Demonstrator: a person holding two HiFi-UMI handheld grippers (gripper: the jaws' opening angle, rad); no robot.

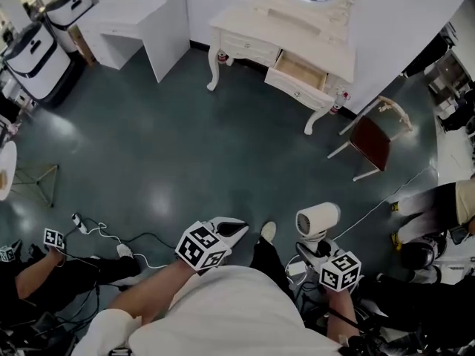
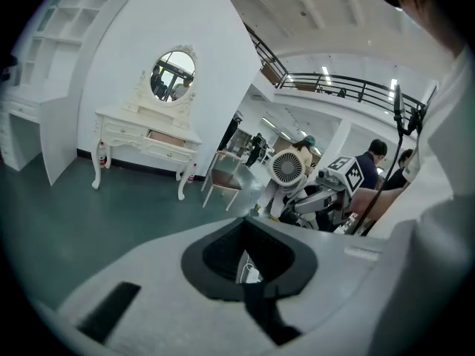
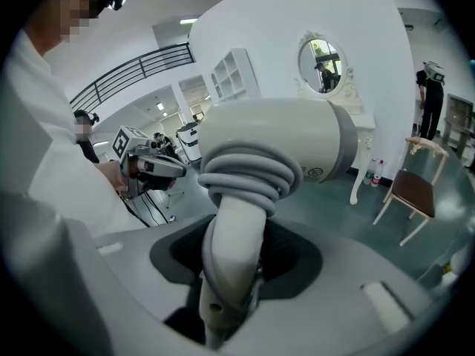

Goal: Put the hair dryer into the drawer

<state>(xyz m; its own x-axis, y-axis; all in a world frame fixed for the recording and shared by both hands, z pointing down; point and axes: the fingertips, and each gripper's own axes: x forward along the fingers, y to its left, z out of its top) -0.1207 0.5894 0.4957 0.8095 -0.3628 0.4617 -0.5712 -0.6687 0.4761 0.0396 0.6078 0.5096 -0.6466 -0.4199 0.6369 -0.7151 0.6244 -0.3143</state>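
Right gripper tilted down, clamped on hair dryer handle
Left gripper closed, empty; coiled cord shows only in right gripper view

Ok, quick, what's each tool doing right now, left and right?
Left tool: closed, nothing in it.
Right tool: closed on the handle of the hair dryer.

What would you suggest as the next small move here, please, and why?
Probably carry the hair dryer forward toward the dressing table. The right gripper is closed on its handle and the drawer stands open, but a wide stretch of floor lies between them.
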